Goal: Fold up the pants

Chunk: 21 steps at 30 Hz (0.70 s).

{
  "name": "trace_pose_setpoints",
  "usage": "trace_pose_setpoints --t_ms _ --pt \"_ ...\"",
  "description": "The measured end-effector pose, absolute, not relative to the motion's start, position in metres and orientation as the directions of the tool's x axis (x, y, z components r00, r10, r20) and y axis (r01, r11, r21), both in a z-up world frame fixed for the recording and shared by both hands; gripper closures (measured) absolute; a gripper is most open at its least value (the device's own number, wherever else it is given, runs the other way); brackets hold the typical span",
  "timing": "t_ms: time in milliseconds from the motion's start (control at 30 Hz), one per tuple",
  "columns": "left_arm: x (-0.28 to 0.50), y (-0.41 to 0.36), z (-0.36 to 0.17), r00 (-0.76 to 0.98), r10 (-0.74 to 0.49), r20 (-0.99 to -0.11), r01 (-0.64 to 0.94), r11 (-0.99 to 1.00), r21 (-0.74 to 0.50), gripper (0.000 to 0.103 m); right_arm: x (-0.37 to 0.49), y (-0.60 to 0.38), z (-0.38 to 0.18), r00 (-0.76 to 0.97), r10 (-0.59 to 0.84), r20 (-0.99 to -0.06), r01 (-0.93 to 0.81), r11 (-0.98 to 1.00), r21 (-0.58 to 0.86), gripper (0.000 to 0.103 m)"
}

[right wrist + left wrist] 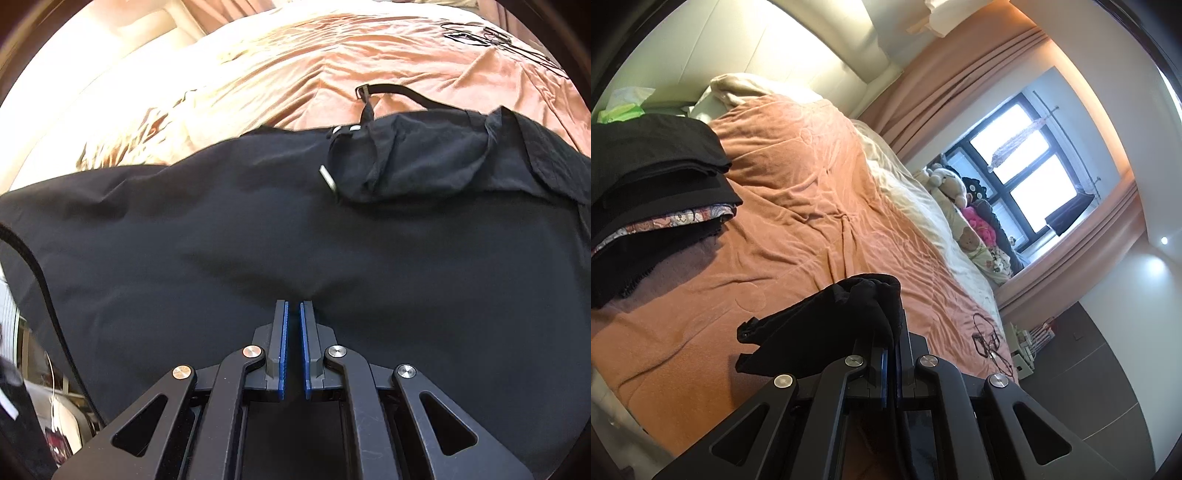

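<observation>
Black pants [258, 229] lie spread wide over the orange bedspread [295, 62]. Their waist end is at the upper right, with a loose pocket flap [424, 162] and a black strap [391, 89] trailing onto the bed. My right gripper [294, 308] is shut on the pants near their front edge, and the cloth puckers toward its blue pads [283, 332]. In the left wrist view, my left gripper [891, 343] is shut on a bunched end of the pants [849, 314], which drapes over and hides the fingertips above the bedspread [798, 206].
A stack of folded dark clothes [653, 177] sits at the left on the bed. Pillows [746, 86] lie by the headboard, soft toys [964, 206] under the window. A tangled cable [988, 338] rests near the bed's far corner; dark floor [1089, 369] lies beyond.
</observation>
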<state>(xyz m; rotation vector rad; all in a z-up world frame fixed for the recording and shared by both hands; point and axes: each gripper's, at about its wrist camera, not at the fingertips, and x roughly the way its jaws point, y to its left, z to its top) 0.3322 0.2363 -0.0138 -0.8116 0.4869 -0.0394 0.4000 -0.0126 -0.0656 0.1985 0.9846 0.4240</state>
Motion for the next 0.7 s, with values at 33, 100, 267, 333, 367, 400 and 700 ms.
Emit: trace_pose_setpoints --t_ms 33,100,267,333,367,400,700 --pt "0.332 0.235 -0.013 0.890 -0.215 -0.402 -0.149 0.695 -0.703 0.101 0.407 -0.012 -0.065 0.484 0.426 -0.765 -0.251 0.904 0.345 0.099" --pt "0.332 0.232 -0.010 0.891 -0.213 -0.400 -0.148 0.697 -0.702 0.101 0.417 -0.010 -0.066 0.486 0.422 -0.766 -0.252 0.906 0.340 0.099" --pt "0.331 0.226 -0.003 0.895 -0.210 -0.395 -0.143 0.702 -0.697 0.101 0.435 -0.007 -0.068 0.487 0.418 -0.767 -0.241 0.908 0.342 0.099" --pt "0.332 0.223 0.001 0.895 -0.214 -0.392 -0.136 0.705 -0.696 0.101 0.436 -0.008 -0.067 0.484 0.419 -0.768 -0.242 0.908 0.343 0.099" --pt "0.332 0.222 0.004 0.895 -0.216 -0.390 -0.132 0.707 -0.694 0.101 0.433 -0.006 -0.067 0.481 0.426 -0.766 -0.247 0.905 0.347 0.099" --pt "0.332 0.220 0.008 0.896 -0.217 -0.387 -0.125 0.714 -0.689 0.101 0.432 -0.007 -0.067 0.479 0.430 -0.765 -0.252 0.902 0.349 0.099" --pt "0.332 0.189 0.039 0.903 -0.240 -0.357 -0.058 0.755 -0.654 0.101 0.377 -0.010 -0.072 0.462 0.450 -0.765 -0.285 0.892 0.352 0.099"
